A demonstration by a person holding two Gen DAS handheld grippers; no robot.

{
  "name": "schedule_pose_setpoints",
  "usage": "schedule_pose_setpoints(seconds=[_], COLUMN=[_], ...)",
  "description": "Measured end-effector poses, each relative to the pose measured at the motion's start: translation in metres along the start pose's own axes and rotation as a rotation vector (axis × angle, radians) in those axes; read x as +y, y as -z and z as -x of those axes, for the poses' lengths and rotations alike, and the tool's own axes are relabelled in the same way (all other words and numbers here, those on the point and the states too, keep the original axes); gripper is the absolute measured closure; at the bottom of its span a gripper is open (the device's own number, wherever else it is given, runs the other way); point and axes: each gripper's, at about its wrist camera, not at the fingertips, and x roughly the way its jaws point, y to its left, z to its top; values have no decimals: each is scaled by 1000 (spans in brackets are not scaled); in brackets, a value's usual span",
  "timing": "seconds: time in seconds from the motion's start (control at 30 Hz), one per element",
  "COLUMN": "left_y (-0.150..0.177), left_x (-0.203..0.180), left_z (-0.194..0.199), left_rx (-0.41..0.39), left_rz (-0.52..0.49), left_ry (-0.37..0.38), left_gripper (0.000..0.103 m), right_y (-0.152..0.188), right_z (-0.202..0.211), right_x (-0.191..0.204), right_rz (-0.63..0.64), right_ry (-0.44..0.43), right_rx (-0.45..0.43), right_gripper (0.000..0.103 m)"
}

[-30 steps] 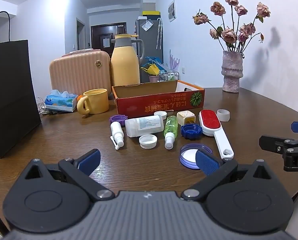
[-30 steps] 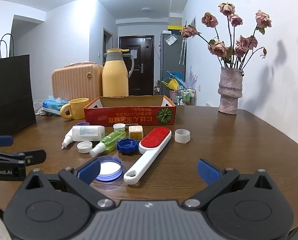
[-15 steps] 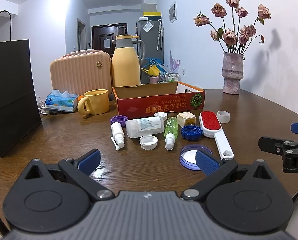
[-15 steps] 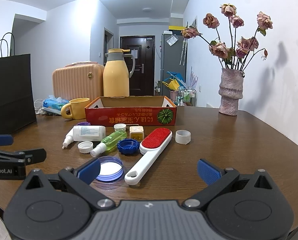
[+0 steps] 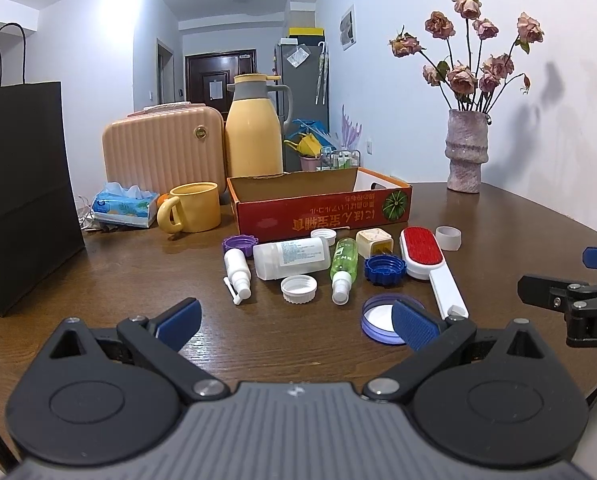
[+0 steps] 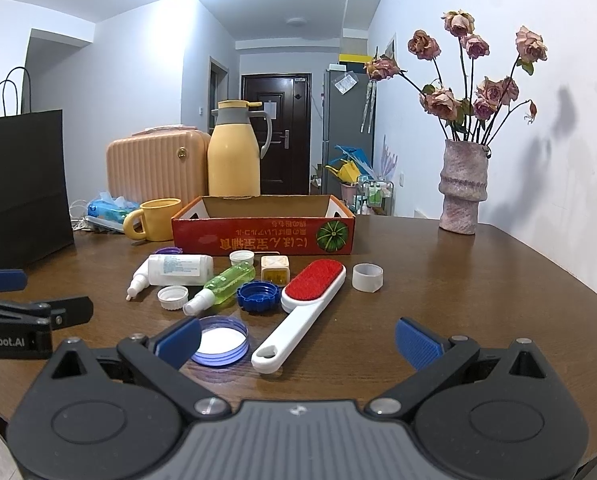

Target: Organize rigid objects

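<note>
While the left claw (image 5: 294, 322) hovers with jaws apart, the right claw (image 6: 298, 338) is likewise spread and empty. Bottles, caps and a lint brush (image 6: 304, 312) lie on the counter (image 6: 458, 300) before the red box (image 6: 264, 232).

The worktop (image 6: 458, 280) is showing dark wood grain under a soft sheen. The box (image 6: 264, 236) is looking like printed cardboard — glossy red outside, raw brown inside. The brush (image 6: 298, 312) is pairing smooth white plastic with a fuzzy red cloth pad. The bottle (image 5: 344, 264) is gleaming as clear green plastic; the caps (image 5: 384, 270) are looking ribbed and shiny. The vase (image 6: 462, 188) is appearing rough and matt, the bag (image 5: 22, 192) matt black paper. The fingers (image 6: 416, 342) are wearing ridged blue pads on matt black plastic — with metal pivots.
</note>
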Motion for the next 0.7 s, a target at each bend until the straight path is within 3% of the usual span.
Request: schedule_pose_setpoints(seconds=[0.7], left_y=[0], left_x=[0], left_z=[4], left_rx=[-26], left_rz=[9], left_ry=[-2], left_gripper=[0], right_y=[-3], right_z=[4], right_x=[2], right_rz=[6], right_ry=[2], right_rx=[-15], right_gripper=[0])
